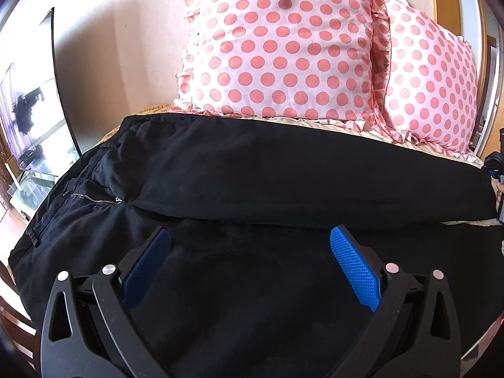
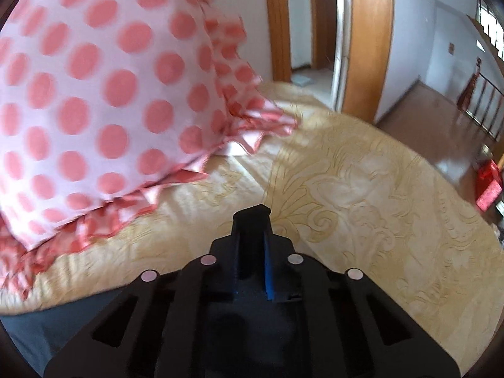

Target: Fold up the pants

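Note:
Black pants [image 1: 252, 173] lie spread across the bed, waistband and zipper [image 1: 94, 200] to the left, legs running right. My left gripper [image 1: 250, 233] hovers open just above the near leg, blue pads wide apart with nothing between them. At the right edge of the left wrist view, my right gripper [image 1: 496, 170] sits at the hem of the far leg. In the right wrist view, my right gripper [image 2: 252, 217] has its jaws pressed together with a strip of black fabric [image 2: 249, 252] between the pads. More dark cloth [image 2: 28, 330] shows at the lower left.
Two pink polka-dot pillows [image 1: 277, 41] [image 1: 431, 78] lean against the wall behind the pants; one pillow [image 2: 94, 94] is close on the right gripper's left. The cream patterned bedspread [image 2: 346, 173] stretches ahead to the bed's edge, with a wooden doorway [image 2: 368, 31] beyond.

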Available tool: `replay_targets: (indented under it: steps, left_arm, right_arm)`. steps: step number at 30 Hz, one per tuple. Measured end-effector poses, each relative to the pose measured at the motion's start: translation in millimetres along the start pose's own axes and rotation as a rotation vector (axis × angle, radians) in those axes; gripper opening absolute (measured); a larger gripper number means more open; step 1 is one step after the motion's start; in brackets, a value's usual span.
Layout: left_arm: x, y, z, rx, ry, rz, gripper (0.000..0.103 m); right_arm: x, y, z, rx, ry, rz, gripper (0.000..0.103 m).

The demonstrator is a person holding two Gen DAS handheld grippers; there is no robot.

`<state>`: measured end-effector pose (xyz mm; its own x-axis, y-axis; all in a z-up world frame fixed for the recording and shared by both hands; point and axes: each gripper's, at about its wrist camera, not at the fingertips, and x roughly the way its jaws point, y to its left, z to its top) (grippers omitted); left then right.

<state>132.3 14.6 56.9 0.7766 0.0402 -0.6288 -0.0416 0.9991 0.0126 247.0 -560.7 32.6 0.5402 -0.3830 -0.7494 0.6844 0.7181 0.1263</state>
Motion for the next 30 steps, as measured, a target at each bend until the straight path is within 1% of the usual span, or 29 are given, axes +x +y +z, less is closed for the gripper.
replay_targets:
  steps: [4, 7, 10, 12, 14, 18, 20, 21, 22, 24, 25, 27, 30]
  left_arm:
    - [-12, 0, -3, 0.001, -0.021, -0.009, 0.101]
    - [-22, 0, -6, 0.001, -0.041, -0.018, 0.101]
    - [-31, -2, -9, 0.006, -0.055, -0.031, 0.101]
    - [-35, -3, -11, 0.007, -0.061, -0.041, 0.101]
    - [-40, -5, -13, 0.009, -0.069, -0.049, 0.101]
    - [-47, -8, -16, 0.015, -0.080, -0.060, 0.101]
    - [-48, -11, -17, 0.019, -0.080, -0.066, 0.101]
    - [-49, -12, -18, 0.020, -0.079, -0.068, 0.101]
    - [-49, -13, -19, 0.021, -0.078, -0.071, 0.101]
    - [-50, -14, -20, 0.025, -0.078, -0.074, 0.101]
    - [-50, -15, -21, 0.028, -0.080, -0.070, 0.101]
    - [-50, -14, -22, 0.033, -0.083, -0.058, 0.101]
    - [-49, -12, -21, 0.029, -0.081, -0.052, 0.101]
  right_arm:
    - [-51, -16, -22, -0.001, -0.068, 0.109, 0.010]
    - [-96, -35, -52, 0.001, -0.126, 0.200, 0.010]
    - [-125, -58, -79, -0.017, -0.162, 0.235, 0.009]
    - [-148, -75, -105, -0.016, -0.159, 0.254, 0.009]
    - [-161, -90, -131, -0.003, -0.133, 0.264, 0.009]
    - [-168, -111, -169, 0.039, -0.067, 0.262, 0.009]
    - [-168, -114, -180, 0.051, -0.037, 0.270, 0.010]
    - [-169, -114, -182, 0.045, -0.032, 0.268, 0.013]
    - [-170, -114, -184, 0.041, -0.029, 0.259, 0.019]
    - [-178, -120, -188, 0.073, -0.030, 0.259, 0.049]
    - [-182, -124, -188, 0.096, -0.031, 0.272, 0.054]
    - [-188, -130, -193, 0.125, -0.025, 0.285, 0.055]
    - [-196, -128, -203, 0.120, 0.005, 0.299, 0.054]
